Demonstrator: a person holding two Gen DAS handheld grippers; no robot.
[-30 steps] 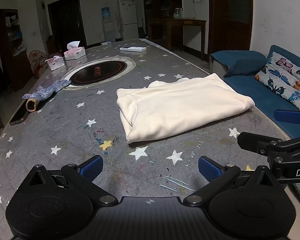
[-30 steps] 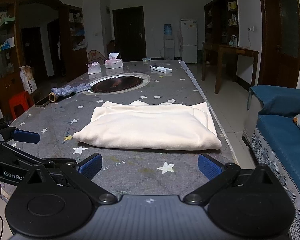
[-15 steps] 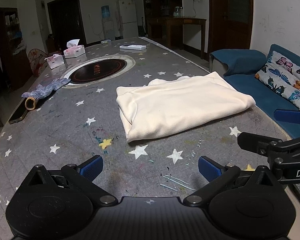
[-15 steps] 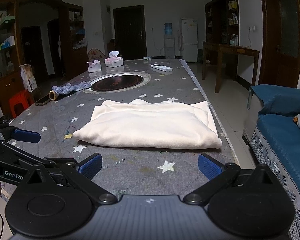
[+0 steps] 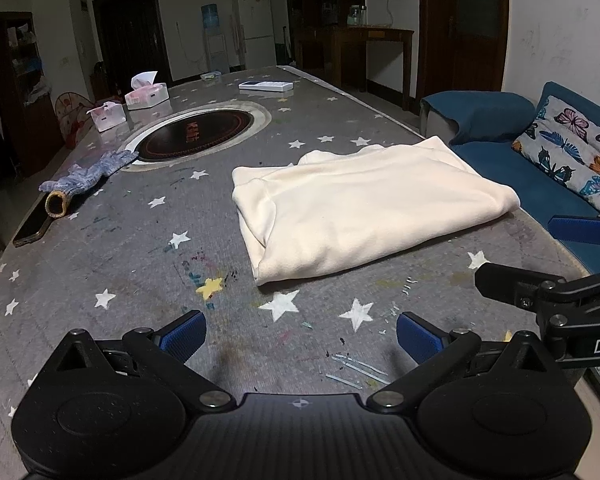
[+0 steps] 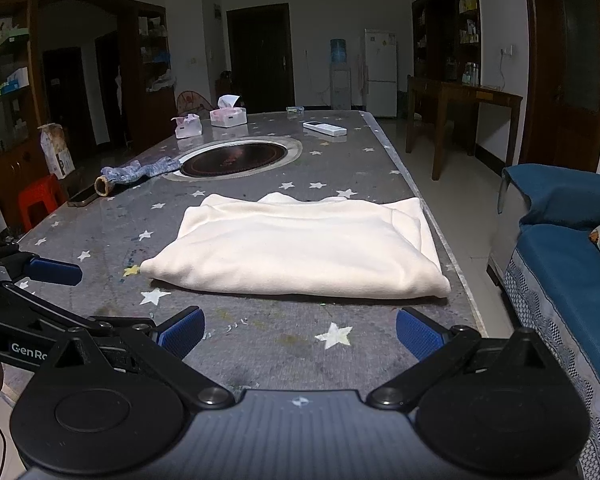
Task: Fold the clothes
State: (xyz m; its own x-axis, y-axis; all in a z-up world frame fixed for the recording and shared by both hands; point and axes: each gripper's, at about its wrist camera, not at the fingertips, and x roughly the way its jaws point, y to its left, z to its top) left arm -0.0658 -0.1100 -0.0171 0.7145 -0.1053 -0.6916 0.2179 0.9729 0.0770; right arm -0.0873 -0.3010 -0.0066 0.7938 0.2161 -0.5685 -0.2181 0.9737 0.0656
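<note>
A cream garment (image 5: 364,208) lies folded flat on the grey star-patterned table (image 5: 140,264); it also shows in the right wrist view (image 6: 300,248). My left gripper (image 5: 300,338) is open and empty, hovering above the table's near edge, short of the garment. My right gripper (image 6: 300,334) is open and empty, also short of the garment's near fold. The right gripper shows at the right edge of the left wrist view (image 5: 560,264). The left gripper shows at the left edge of the right wrist view (image 6: 40,292).
A round black cooktop (image 5: 194,136) is set into the table's middle. A blue glove (image 5: 88,172), a bamboo tube (image 5: 56,205) and a phone (image 5: 32,228) lie at the left. Tissue boxes (image 5: 146,94) and a remote (image 5: 266,86) sit far back. A blue sofa (image 5: 540,176) stands right.
Both grippers have drifted slightly; the garment sits a little lower in the left view and higher in the right view. The garment itself has not moved.
</note>
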